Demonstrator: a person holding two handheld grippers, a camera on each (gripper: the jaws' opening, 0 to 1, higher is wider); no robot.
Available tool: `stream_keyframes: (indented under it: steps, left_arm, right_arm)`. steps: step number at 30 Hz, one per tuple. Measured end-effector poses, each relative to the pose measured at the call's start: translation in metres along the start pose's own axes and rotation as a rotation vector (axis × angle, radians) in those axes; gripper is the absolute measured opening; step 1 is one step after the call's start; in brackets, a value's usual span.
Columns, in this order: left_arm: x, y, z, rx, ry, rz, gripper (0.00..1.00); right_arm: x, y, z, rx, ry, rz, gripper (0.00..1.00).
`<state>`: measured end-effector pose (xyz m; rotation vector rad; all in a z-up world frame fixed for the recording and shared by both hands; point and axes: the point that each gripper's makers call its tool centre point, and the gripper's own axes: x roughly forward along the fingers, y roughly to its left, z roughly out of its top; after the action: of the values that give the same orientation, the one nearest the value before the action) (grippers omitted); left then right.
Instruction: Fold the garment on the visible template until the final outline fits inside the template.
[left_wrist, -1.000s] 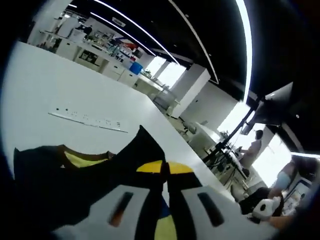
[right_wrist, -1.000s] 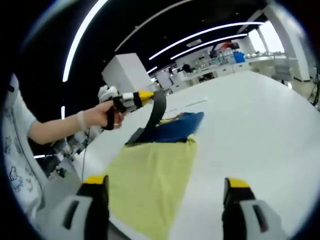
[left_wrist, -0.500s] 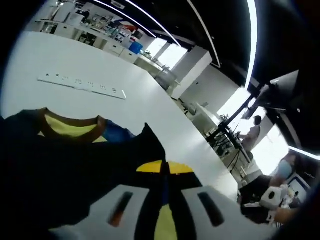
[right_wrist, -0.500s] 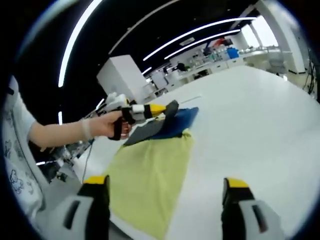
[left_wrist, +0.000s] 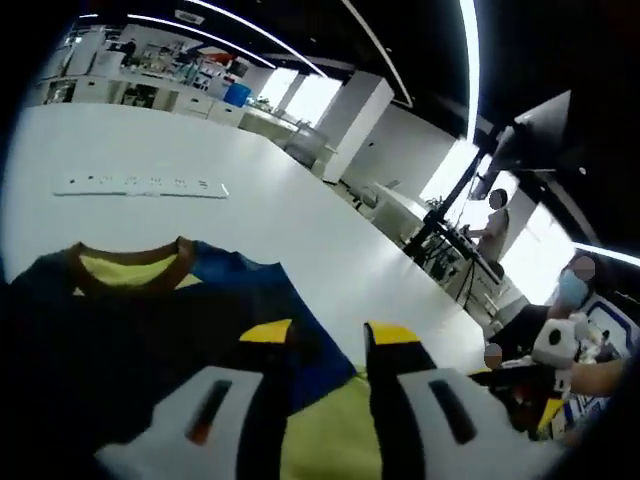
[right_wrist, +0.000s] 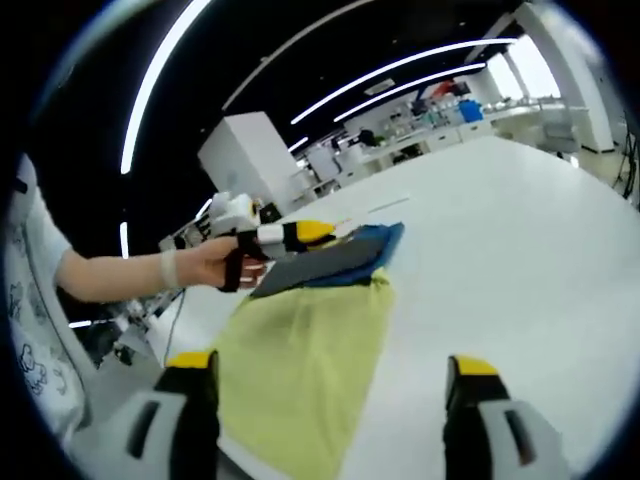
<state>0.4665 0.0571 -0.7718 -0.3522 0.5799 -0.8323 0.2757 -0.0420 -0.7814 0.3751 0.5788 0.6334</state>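
- So, in the left gripper view the left gripper (left_wrist: 318, 335) has its yellow-tipped jaws parted with a clear gap, nothing pinched between them.
- The shirt (left_wrist: 150, 330) lies flat on the white table (left_wrist: 250, 215) right under and ahead of those jaws: dark blue panel with a brown collar (left_wrist: 130, 262), yellow fabric nearest the jaws.
- A long white strip (left_wrist: 140, 186) lies on the table well beyond the collar.
- In the right gripper view the right gripper (right_wrist: 330, 375) is spread wide, grasping nothing, hovering just over the yellow half of the shirt (right_wrist: 300, 350).
- Far end of the shirt: the person's hand (right_wrist: 225, 262) holds the left gripper (right_wrist: 310, 233) over the blue part.
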Motion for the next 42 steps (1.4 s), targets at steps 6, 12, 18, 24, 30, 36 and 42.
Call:
stream_keyframes:
  steps: [6,12,18,24,30,36,42]
  left_arm:
    - [-0.011,0.011,0.010,0.025,-0.035,0.036,0.63]
    - [-0.032,0.023,0.019,0.039,-0.043,0.068,0.68]
    - [-0.065,0.044,0.026,0.052,-0.044,0.119,0.68]
    - [-0.098,0.076,0.032,0.031,-0.072,0.204,0.64]
    - [-0.130,0.119,0.032,-0.004,-0.101,0.300,0.62]
    - [-0.153,0.125,0.024,-0.013,-0.106,0.348,0.62]
    - [-0.172,0.142,0.020,-0.008,-0.086,0.371,0.64]
  right_arm:
    - [0.003,0.006,0.000,-0.007,0.003,0.012,0.95]
    - [0.004,0.005,0.004,-0.017,0.004,0.018,0.95]
    - [0.009,0.010,0.007,-0.013,-0.001,0.031,0.95]
    - [0.016,0.015,0.007,-0.037,0.026,0.050,0.95]
    - [0.021,0.016,0.011,-0.047,0.027,0.059,0.95]
    - [0.022,0.019,0.010,-0.053,0.037,0.064,0.95]
    - [0.020,0.019,0.006,-0.060,0.048,0.066,0.95]
